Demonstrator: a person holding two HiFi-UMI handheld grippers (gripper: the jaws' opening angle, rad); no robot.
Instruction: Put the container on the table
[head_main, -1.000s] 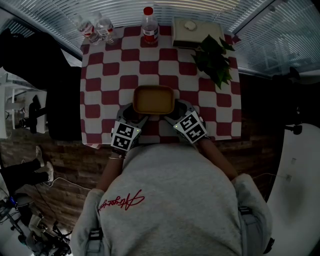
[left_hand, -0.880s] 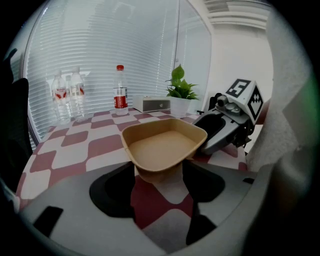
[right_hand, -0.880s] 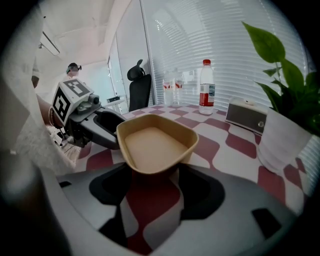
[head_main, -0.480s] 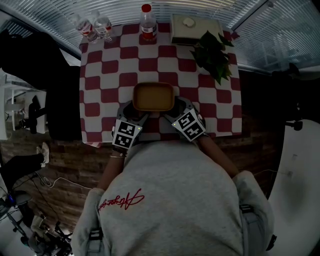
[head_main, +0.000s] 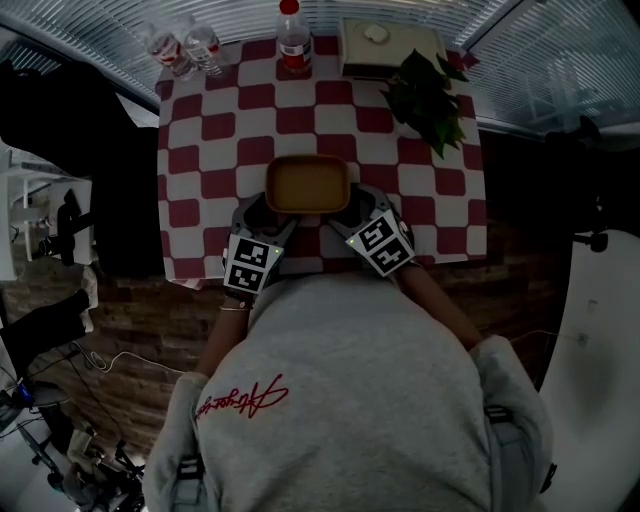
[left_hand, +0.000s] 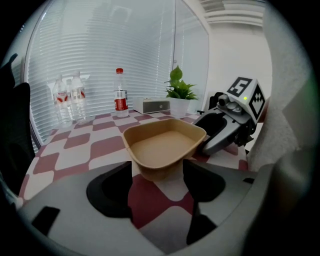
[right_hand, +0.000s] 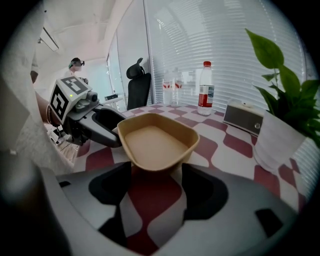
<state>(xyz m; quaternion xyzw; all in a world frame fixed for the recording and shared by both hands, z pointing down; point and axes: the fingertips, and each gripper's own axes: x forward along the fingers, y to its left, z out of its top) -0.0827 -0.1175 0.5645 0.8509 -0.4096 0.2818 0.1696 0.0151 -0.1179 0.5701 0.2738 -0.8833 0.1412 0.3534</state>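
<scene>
The left tongs and right tongs, grasping near corners of the container, have moved it farther over the desk; release remains.

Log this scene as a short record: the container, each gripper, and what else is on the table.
container: container, tan, empty, over the near middle of the checked table
left gripper: left gripper, jaws on the container's near-left corner
right gripper: right gripper, jaws on its near-right corner
resting on table: cannot tell
far edge: red-capped bottle, two clear bottles, box, plant
</scene>
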